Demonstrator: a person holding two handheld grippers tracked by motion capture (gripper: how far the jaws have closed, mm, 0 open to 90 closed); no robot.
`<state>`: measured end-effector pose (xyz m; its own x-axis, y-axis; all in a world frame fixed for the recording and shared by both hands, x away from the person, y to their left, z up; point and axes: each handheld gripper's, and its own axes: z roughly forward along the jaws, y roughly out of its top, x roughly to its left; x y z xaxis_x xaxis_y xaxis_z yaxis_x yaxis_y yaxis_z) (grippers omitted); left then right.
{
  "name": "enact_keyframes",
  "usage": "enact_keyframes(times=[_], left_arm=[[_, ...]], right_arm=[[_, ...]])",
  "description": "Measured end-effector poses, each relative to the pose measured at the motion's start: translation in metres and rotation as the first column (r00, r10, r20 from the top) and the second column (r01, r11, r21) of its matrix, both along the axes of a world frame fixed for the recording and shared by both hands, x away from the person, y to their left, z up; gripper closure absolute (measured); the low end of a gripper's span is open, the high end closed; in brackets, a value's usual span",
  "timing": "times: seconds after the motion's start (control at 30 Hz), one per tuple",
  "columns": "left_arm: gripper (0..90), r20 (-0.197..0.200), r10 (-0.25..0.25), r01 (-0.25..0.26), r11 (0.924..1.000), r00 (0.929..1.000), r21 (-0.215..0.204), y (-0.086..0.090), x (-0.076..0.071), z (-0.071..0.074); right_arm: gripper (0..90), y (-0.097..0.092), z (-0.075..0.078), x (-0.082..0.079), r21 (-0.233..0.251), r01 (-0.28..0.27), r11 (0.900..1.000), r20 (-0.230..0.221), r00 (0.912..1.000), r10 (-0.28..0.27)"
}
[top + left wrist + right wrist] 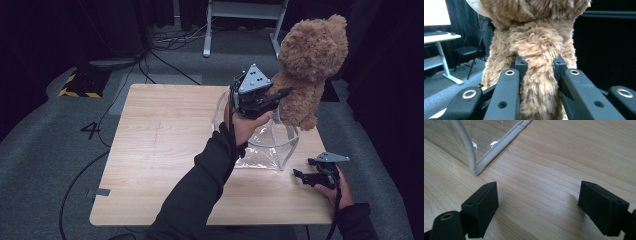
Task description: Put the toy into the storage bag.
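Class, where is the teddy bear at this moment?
In the high view the teddy bear is held up in the air by the left gripper, above the clear plastic bag on the table's far right side.

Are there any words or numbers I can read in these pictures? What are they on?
"4" in dark marking on the grey floor, left of the wooden table.
No words or labels can be read on the teddy bear, the clear bag or either gripper.
The bright screen in the left gripper view looks blank white.
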<state>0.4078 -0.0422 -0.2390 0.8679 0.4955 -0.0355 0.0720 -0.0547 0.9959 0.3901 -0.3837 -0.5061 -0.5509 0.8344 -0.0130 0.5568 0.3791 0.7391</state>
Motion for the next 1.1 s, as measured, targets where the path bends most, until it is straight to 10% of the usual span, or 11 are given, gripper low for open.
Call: enact_keyframes(times=[0.57, 1.1], left_arm=[[75.0, -0.027, 0.081, -0.081, 0.9967, 0.9964, 0.002, 0.020, 0.000, -0.027], [75.1, -0.070, 0.121, -0.115, 0.9890, 0.9902, 0.094, 0.028, 0.005, -0.053]], right_arm=[[16.2, 0.000, 0.000, 0.000, 0.000, 0.000, 1.0000, 0.000, 1.0000, 0.000], [16.2, 0.000, 0.000, 0.000, 0.000, 0.000, 1.0000, -0.001, 1.0000, 0.000]])
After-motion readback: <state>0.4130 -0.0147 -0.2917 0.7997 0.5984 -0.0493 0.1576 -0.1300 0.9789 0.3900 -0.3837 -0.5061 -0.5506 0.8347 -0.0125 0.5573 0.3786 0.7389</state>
